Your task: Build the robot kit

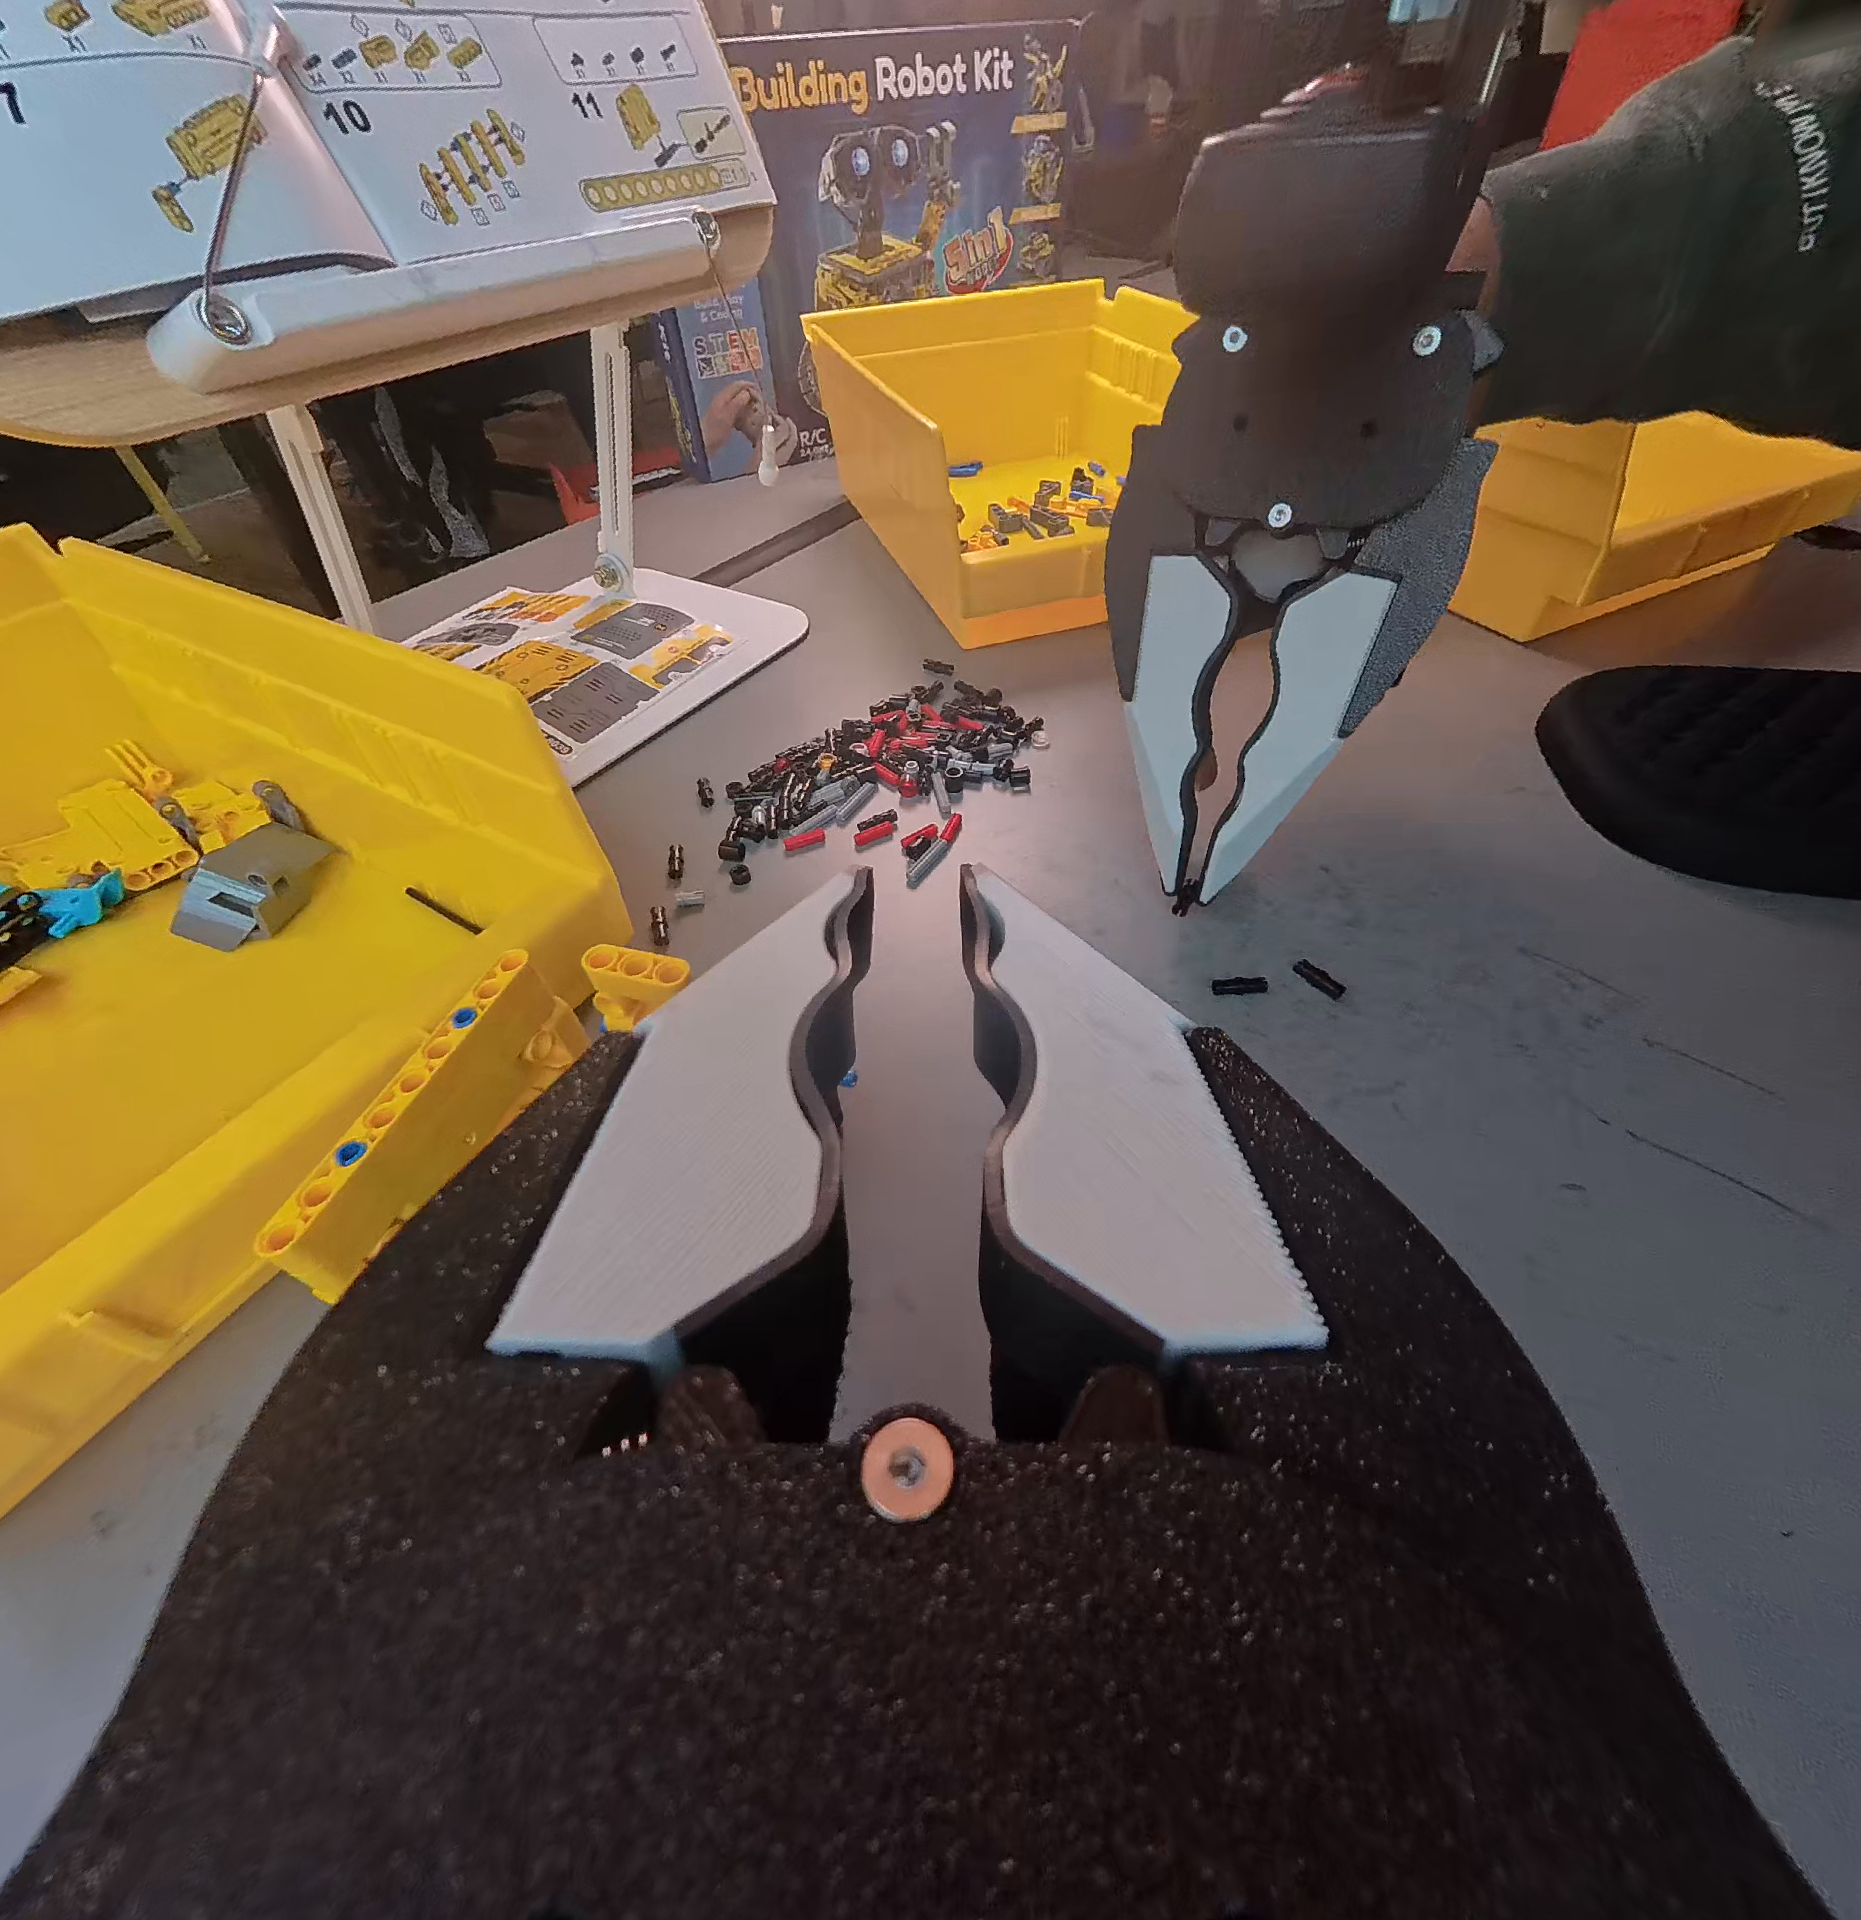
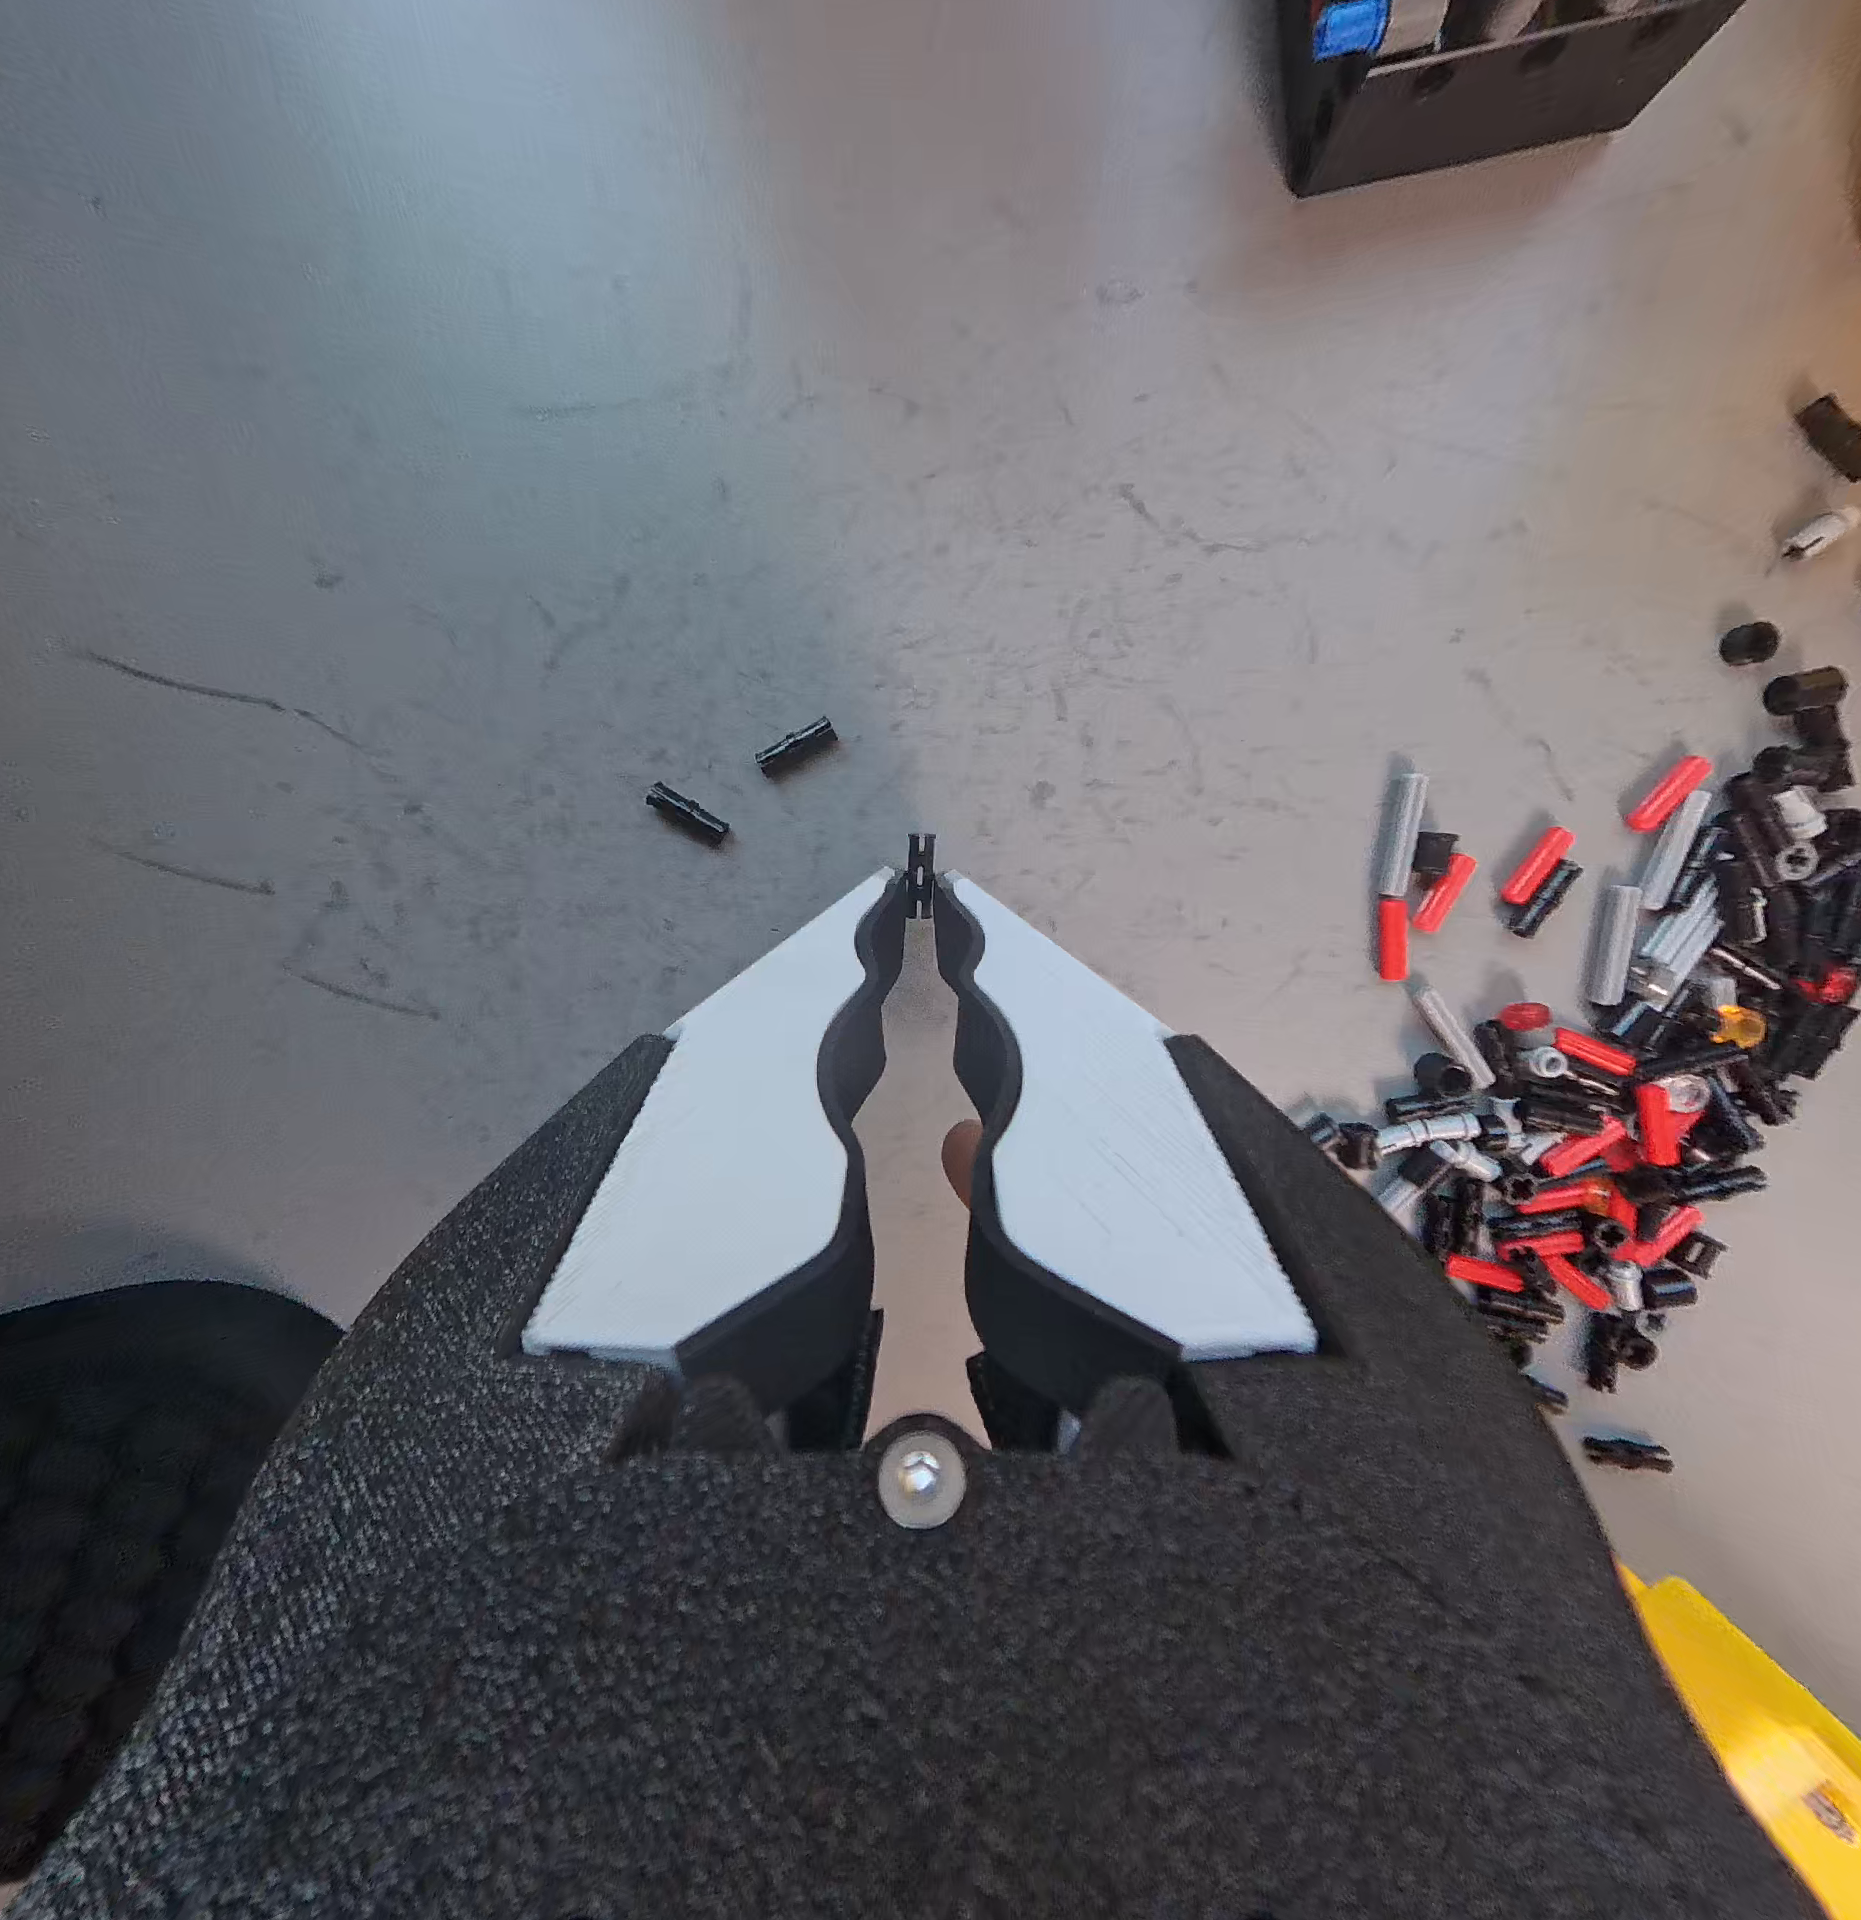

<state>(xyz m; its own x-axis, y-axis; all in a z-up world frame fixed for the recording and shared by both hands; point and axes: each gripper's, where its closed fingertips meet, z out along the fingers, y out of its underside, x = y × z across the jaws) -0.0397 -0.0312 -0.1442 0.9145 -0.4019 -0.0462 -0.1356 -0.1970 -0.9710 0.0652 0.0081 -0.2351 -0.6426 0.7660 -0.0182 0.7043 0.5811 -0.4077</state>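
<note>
My right fingers (image 2: pixel 920 881) pinch a black pin (image 2: pixel 920 868) at their tips (two more pins (image 2: pixel 741 779) lie ahead-left); my left fingers (image 1: pixel 913 881) gape empty, just short of the loose pile (image 1: pixel 884 774).

A hobby or lab workbench for toy-robot assembly: a scuffed grey tabletop (image 1: pixel 1528 1143) carries open yellow plastic parts bins (image 1: pixel 967 416), a loose heap of small black, red and grey plastic connector pins (image 1: pixel 884 769), an illustrated instruction booklet clipped on a wooden stand (image 1: pixel 365 156), and a dark-blue printed kit box (image 1: pixel 905 177).
</note>
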